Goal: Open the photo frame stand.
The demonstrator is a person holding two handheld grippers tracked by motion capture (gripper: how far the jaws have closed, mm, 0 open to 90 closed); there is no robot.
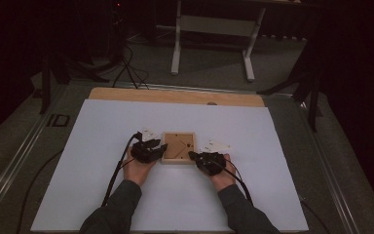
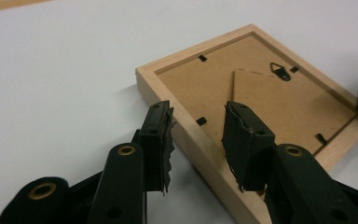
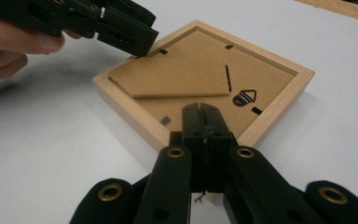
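Left tongs (image 2: 196, 140) parted, jaws straddling the near rail of a square pale-wood picture frame lying face-down (image 2: 200, 144), one jaw outside the rail, the other over the brown fibreboard backing panel (image 2: 205, 84); nothing pinched yet. Seen from above, those left tongs (image 1: 162, 147) at the frame's left edge, frame (image 1: 178, 160) sitting between both tools on a white sheet covering the table (image 1: 102, 195). Right tongs (image 3: 204, 122) clenched, jaws pressed together with nothing visibly between them, tips resting over the frame's near corner; from above, right tongs (image 1: 192, 155) touching the frame's lower right corner. Judged progress: early, likely the opening of the back. Frame positioned and steadied at two sides, backing panel seated inside the rails, small black retaining tabs (image 3: 166, 120) apparently in place, fold-out stand flap (image 3: 182, 79) flat. Left to do, probably: turning the tabs and lifting the panel out. Offered by the left gripper view: the gap between its jaws and the saw-toothed pads. Offered by the right gripper view: the metal triangular hanger (image 3: 245, 97), and the other tool's black tip at the far corner, beside the fingers of a hand (image 3: 14, 49). Offered by the high view alone: the whole layout, both sleeves, wooden table edge beyond the tongs.
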